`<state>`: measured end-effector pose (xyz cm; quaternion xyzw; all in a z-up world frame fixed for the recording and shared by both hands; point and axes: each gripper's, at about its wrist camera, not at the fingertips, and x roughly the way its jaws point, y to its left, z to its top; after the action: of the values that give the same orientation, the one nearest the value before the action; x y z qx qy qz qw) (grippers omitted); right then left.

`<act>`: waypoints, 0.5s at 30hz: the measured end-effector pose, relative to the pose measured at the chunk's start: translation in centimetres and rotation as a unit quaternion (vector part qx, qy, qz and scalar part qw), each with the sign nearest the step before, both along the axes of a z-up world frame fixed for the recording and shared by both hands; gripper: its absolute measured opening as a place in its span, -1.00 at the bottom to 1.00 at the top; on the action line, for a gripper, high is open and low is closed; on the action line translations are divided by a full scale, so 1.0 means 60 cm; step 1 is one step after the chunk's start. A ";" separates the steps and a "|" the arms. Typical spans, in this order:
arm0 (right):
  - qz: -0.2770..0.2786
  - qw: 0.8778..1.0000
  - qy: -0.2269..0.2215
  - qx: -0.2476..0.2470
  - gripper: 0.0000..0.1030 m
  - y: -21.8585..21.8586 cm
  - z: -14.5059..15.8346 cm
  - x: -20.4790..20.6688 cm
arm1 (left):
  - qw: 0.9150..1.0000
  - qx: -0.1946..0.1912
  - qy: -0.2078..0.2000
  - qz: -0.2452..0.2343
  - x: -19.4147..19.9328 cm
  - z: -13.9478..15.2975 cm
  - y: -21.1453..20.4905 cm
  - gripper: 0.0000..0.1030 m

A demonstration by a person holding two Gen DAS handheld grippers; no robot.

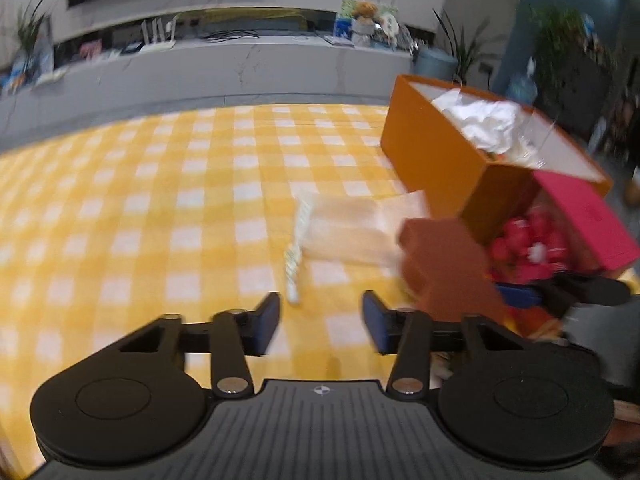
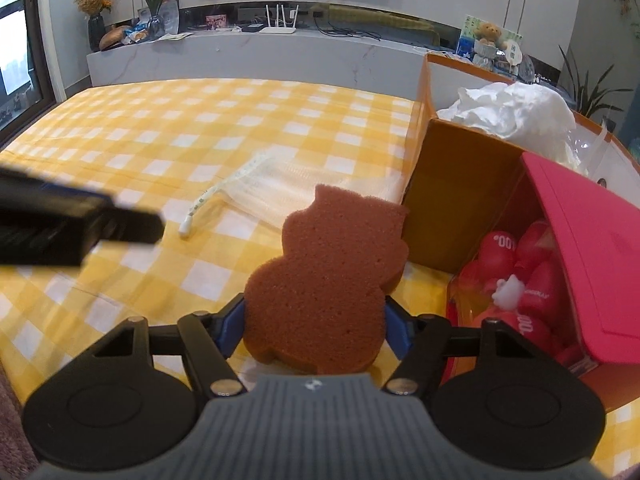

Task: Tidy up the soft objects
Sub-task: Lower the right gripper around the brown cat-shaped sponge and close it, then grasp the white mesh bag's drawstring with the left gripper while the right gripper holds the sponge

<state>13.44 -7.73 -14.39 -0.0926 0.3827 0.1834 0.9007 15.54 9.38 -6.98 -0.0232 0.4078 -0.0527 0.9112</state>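
My right gripper (image 2: 316,326) is shut on a brown bear-shaped sponge (image 2: 328,280), held flat above the yellow checked cloth (image 2: 160,140). The sponge also shows in the left wrist view (image 1: 444,264), with the right gripper behind it. My left gripper (image 1: 320,320) is open and empty above the cloth. A pale mesh bag with a white cord (image 2: 288,188) lies on the cloth beyond the sponge; it shows in the left wrist view (image 1: 352,228) too. An orange box (image 2: 452,192) to the right holds white crumpled stuff (image 2: 516,112).
A pink-lidded box (image 2: 592,264) with red soft items (image 2: 520,272) sits inside the orange box's front part. The left gripper's finger (image 2: 72,220) juts in at the left of the right wrist view. A grey TV bench (image 2: 256,56) runs behind the table.
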 end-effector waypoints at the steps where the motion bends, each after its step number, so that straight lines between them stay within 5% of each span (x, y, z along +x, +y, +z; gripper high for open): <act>1: 0.000 1.000 -0.001 0.001 0.33 0.000 0.001 0.000 | 1.000 0.006 0.001 -0.004 0.016 -0.003 0.002 -0.21; 11: -0.005 1.000 0.004 0.019 0.34 -0.002 0.002 0.006 | 0.999 0.023 0.027 -0.027 0.094 -0.072 -0.003 -0.23; 15: -0.005 1.000 0.011 0.023 0.34 -0.001 -0.002 0.010 | 0.999 0.030 0.034 -0.030 0.096 -0.083 -0.003 -0.67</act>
<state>14.06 -7.79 -14.49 -0.0683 0.3889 0.1887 0.8992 21.32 9.22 -11.98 0.0142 0.4409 -0.0669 0.8950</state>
